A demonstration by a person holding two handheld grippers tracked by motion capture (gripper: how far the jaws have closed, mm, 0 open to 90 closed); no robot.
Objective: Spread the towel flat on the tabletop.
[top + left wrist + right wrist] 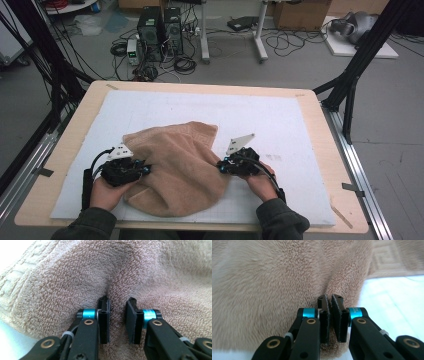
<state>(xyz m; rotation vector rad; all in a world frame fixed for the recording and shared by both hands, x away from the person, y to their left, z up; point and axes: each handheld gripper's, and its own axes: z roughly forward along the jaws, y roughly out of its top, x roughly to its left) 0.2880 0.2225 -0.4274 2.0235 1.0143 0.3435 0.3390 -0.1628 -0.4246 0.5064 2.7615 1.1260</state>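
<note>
A tan terry towel lies crumpled on the white mat, near the front of the table. My left gripper sits at the towel's left side. In the left gripper view, my left gripper has a thick fold of the towel bunched between its pads. My right gripper is at the towel's right edge. In the right gripper view, my right gripper has its jaws almost together on a thin fold of the towel. A hand holds each gripper from the front edge.
The mat rests on a wooden tabletop with bare margins all round. Black frame posts stand at the table's back corners. Computer towers, cables and boxes sit on the floor behind the table.
</note>
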